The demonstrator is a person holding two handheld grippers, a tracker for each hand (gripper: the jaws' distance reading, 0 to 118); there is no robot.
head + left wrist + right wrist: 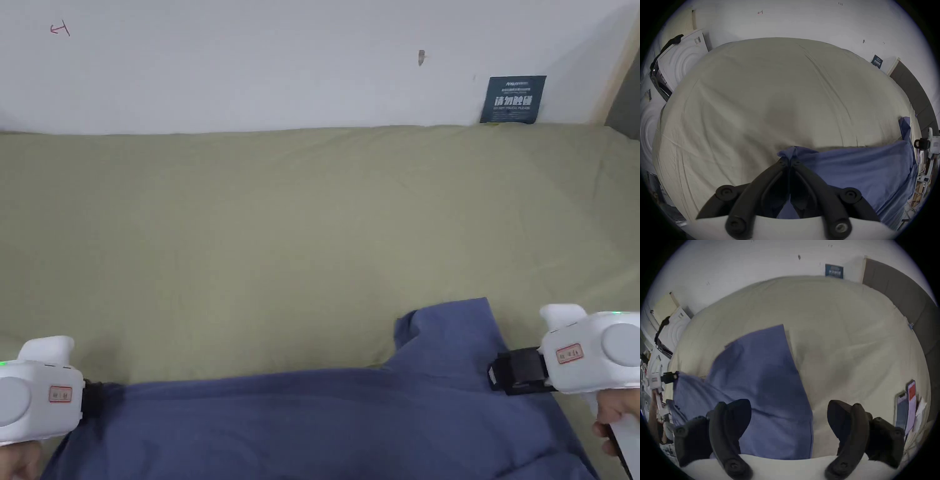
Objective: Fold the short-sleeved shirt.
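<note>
The blue short-sleeved shirt [325,419] lies at the near edge of the green-sheeted bed [281,237], its long axis running side to side between the two grippers. The left gripper [790,160] has its jaws clenched on a bunched corner of the cloth. The right gripper [789,413] hovers with jaws spread wide over the sleeve [453,337], nearer that end, gripping nothing.

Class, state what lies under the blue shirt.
The blue shirt lies on the olive-green bed sheet, which shows bare around it. Whatever sits directly beneath the cloth is covered and cannot be seen.
</note>
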